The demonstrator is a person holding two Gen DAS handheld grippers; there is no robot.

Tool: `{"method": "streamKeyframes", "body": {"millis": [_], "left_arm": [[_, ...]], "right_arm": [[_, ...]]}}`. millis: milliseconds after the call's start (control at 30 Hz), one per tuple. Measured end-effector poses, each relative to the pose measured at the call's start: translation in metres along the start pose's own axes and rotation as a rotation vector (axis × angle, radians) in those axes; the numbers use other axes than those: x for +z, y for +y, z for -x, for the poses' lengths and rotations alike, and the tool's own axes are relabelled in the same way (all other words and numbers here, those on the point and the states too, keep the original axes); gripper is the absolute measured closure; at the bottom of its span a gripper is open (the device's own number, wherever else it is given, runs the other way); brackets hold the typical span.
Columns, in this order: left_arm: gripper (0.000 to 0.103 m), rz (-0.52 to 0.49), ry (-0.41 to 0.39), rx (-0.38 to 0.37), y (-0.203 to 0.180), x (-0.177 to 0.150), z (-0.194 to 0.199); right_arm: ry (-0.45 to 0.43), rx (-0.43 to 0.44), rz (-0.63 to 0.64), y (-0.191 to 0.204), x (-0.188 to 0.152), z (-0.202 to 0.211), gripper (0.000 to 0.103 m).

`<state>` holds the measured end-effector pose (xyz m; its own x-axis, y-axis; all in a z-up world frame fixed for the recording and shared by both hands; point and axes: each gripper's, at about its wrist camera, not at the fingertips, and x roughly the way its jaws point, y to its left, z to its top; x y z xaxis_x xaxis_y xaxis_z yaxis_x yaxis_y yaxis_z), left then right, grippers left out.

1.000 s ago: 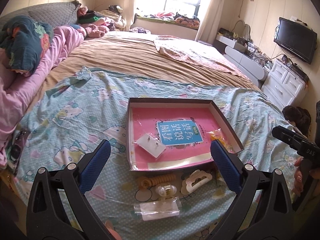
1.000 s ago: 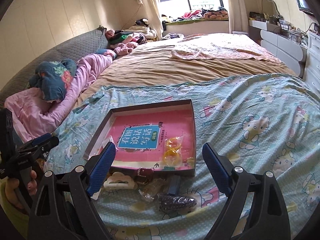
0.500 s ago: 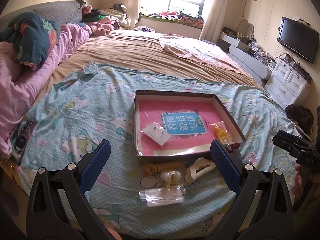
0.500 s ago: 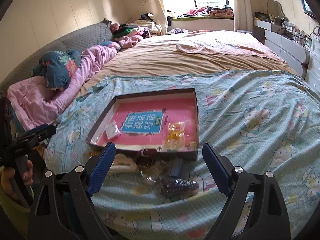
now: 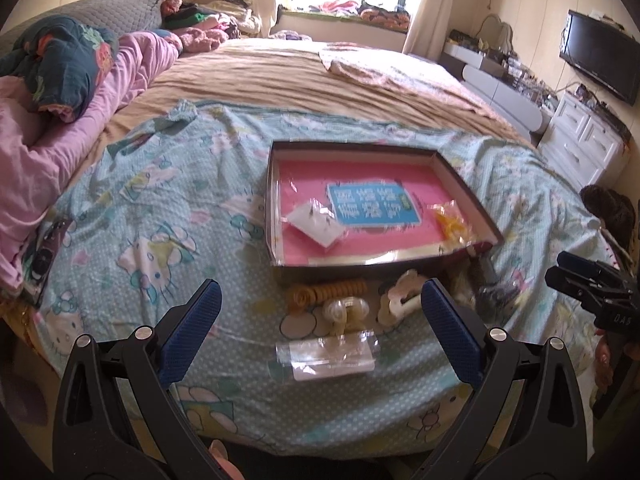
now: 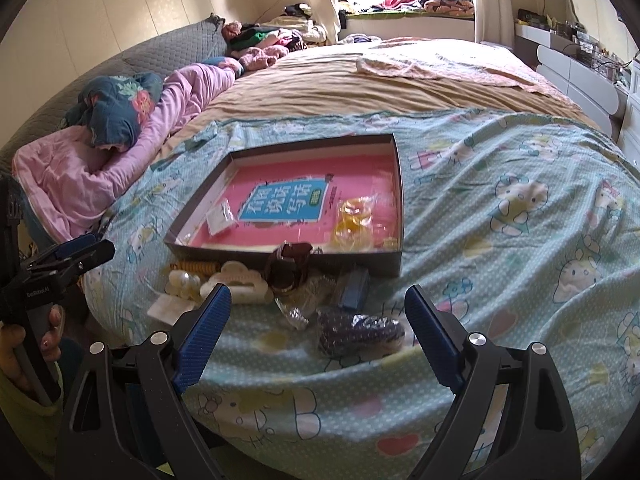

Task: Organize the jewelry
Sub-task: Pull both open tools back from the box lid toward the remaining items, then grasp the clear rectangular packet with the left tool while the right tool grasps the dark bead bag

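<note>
You've drawn both grippers back and up from the bed: the box [image 5: 384, 208] now sits farther from your left gripper [image 5: 320, 332], and the clear packet [image 5: 326, 354] lies fully in view between its spread fingers [image 5: 192, 328]. In the right wrist view, the dark beaded bundle [image 6: 360, 332] has come between your right gripper [image 6: 318, 336] fingers.

The left gripper [image 5: 320, 328] hangs with jaws wide apart over a teal cartoon-print bedsheet [image 5: 160, 216]. Between them lie a clear plastic packet [image 5: 326, 354], a coiled yellow hair tie [image 5: 326, 292] and a cream hair claw [image 5: 400, 300], near a shallow dark cardboard tray with pink lining [image 5: 276, 268].
</note>
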<state>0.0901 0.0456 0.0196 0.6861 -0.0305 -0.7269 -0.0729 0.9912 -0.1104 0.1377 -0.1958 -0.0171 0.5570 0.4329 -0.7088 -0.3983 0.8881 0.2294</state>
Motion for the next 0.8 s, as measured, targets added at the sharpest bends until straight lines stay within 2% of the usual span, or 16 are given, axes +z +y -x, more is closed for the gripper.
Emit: {"method": "streamKeyframes", "body": {"millis": [367, 533, 800], "left_arm": [[0.01, -0.014, 0.082, 0.025, -0.003, -0.025, -0.019], [0.01, -0.005, 0.144, 0.019, -0.001, -0.039, -0.033], [0.01, 0.001, 0.183, 0.021, -0.003, -0.05, -0.052]], "right_arm": [[0.042, -0.017, 0.009, -0.005, -0.02, -0.012, 0.016], [0.053, -0.035, 0.016, -0.008, -0.027, -0.019, 0.016], [0.067, -0.05, 0.014, -0.014, -0.032, -0.029, 0.016]]}}
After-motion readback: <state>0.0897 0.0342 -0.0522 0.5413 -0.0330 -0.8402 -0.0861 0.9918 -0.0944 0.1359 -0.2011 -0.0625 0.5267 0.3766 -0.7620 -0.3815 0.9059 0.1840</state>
